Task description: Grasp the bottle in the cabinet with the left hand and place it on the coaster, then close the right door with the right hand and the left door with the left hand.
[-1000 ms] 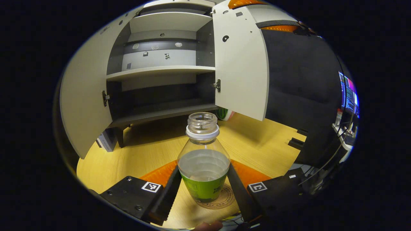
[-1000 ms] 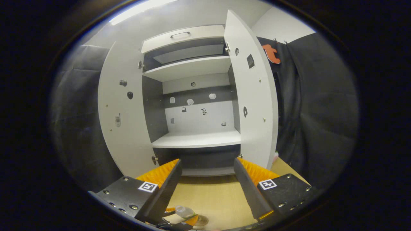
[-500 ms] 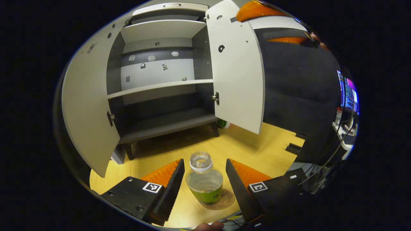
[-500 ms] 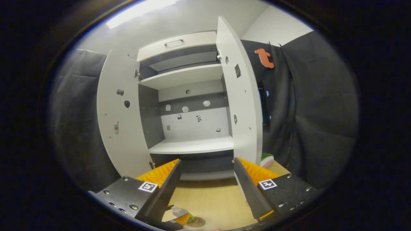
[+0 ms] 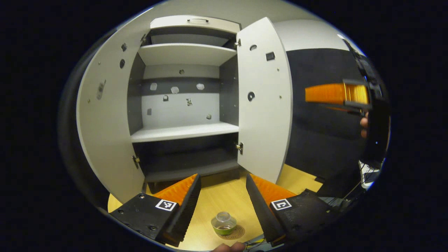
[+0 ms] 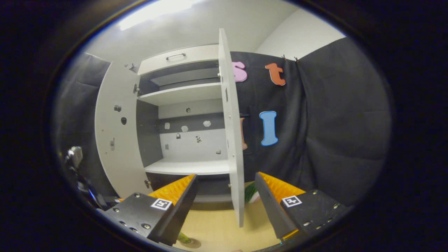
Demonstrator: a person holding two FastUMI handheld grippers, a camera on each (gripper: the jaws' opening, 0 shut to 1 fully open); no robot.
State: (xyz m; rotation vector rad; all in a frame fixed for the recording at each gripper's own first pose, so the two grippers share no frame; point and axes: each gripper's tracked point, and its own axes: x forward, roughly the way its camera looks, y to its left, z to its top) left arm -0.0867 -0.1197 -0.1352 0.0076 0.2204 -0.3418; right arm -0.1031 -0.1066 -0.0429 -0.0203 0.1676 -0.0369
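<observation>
Two doors of the cabinet (image 5: 182,105) stand open, the left door (image 5: 105,122) swung wide and the right door (image 5: 264,101) angled outward; in the right gripper view that right door (image 6: 232,140) is seen nearly edge-on, rising between that tool's two fingers but farther off. The shelves inside show no bottle; a few small marks dot the back panel. The bottle (image 5: 224,224) stands upright and uncapped on the round coaster (image 5: 235,232) on the yellow wooden surface (image 5: 224,196), well in front of the cabinet and below the left tool (image 5: 223,204). That left tool is spread wide with nothing between its fingers, and it is clear of the bottle, which shows small in the gap beneath them. In the right gripper view the right tool (image 6: 225,206) is likewise spread wide and holds nothing, pointing at the cabinet's lower shelf and the edge of the right door without touching it. At the bottom of that view a bit of the bottle's green label (image 6: 182,238) and the coaster (image 6: 190,243) show beside the left finger. In the left gripper view the right tool (image 5: 336,94) shows at the far right, raised beside the right door, with fingertips of the hand that holds it just below. A green and red thing (image 6: 250,192) lies on the surface behind the right door.
</observation>
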